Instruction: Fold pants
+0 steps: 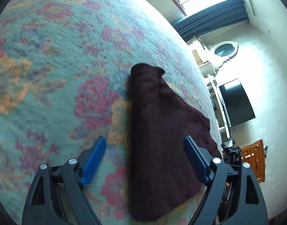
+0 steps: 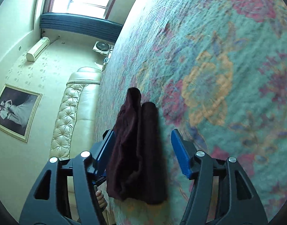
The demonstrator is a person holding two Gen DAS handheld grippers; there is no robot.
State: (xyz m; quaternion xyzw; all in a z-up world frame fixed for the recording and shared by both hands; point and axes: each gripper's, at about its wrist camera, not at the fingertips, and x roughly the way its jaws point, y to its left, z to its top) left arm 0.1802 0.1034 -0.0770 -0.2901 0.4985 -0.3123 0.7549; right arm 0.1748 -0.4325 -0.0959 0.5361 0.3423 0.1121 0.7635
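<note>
Pants (image 1: pixel 162 131) lie folded on the flowered bed (image 1: pixel 59 56), long axis running straight up mid-frame between the wide-open, empty jaws of both my left gripper (image 1: pixel 145 157) and right gripper (image 2: pixel 141 150), neither clearly nearer.

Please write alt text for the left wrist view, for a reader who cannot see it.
Dark maroon pants lie folded on a floral bedspread, between the open blue fingers of the left gripper, which holds nothing. A window and a dark television are behind.
</note>
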